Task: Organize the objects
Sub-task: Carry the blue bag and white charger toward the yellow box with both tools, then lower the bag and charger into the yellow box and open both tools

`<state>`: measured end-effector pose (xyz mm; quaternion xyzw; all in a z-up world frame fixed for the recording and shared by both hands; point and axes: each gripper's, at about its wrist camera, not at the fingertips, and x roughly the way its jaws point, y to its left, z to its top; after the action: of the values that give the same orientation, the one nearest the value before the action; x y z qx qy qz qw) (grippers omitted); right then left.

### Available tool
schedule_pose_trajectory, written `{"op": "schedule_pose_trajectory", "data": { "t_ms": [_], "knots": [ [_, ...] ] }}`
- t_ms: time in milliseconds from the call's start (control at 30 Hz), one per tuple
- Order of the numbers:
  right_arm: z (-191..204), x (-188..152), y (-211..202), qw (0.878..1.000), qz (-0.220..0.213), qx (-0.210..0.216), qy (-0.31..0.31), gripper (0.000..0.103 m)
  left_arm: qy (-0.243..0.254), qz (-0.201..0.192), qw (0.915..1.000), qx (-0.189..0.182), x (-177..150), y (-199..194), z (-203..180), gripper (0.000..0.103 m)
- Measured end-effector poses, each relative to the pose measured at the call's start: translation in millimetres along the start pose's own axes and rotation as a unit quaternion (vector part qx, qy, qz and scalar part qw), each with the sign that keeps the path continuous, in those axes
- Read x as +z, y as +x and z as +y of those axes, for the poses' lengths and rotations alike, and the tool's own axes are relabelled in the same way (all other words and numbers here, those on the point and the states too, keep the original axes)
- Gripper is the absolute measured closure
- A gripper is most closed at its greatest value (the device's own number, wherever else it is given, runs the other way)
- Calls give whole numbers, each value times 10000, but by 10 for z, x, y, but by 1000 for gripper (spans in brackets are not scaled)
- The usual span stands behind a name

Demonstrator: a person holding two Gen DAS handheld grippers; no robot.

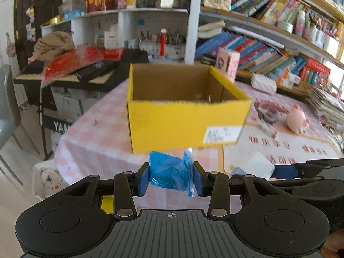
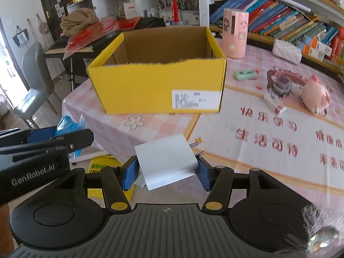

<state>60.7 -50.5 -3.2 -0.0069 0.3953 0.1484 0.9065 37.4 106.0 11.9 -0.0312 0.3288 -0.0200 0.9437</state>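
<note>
An open yellow cardboard box [image 1: 185, 124] [image 2: 157, 88] stands on the pink checked table, its inside showing bare brown card. My left gripper [image 1: 172, 177] is shut on a crumpled blue plastic bag [image 1: 169, 174], held in the air just short of the box's near wall. My right gripper [image 2: 167, 171] is shut on a white plug adapter [image 2: 167, 161] whose two metal prongs point right. The adapter [image 1: 253, 165] shows at the lower right of the left wrist view, and the blue bag [image 2: 68, 124] at the left of the right wrist view.
A pink tumbler [image 2: 235, 34] stands behind the box's right corner. On the table's right lie a green stapler [image 2: 245, 74], a toy truck [image 2: 281, 85], a small white box [image 2: 274, 103], a pink plush pig [image 2: 315, 93] and a white quilted pouch [image 2: 287, 50]. Bookshelves line the back; a keyboard stand and chair stand left.
</note>
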Motion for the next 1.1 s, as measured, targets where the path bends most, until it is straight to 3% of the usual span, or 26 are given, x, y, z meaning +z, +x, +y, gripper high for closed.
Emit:
{"op": "schedule_pose_trajectory", "data": {
  "t_ms": [233,400,667,967,1100],
  "knots": [
    [-81,474,49,9976,-620,183,-242,48,-85,-613,9978,240,448,101,-20,64],
    [-198,904,189,9937,-1021,248,-383,48,-48,-799,9953,546,731,376,-32,64],
    [-484,1376,684,9945,-912,219,-461,48,-131,-499,9948,875,865,886,-68,64],
    [-510,1693,1136,9923,-786,446,-850,48,15,-72,9948,1013,928,1351,-207,64],
    [-510,1794,1365,9937,-484,576,-831,48,-124,283,9944,1011,904,1519,-212,64]
  ]
}}
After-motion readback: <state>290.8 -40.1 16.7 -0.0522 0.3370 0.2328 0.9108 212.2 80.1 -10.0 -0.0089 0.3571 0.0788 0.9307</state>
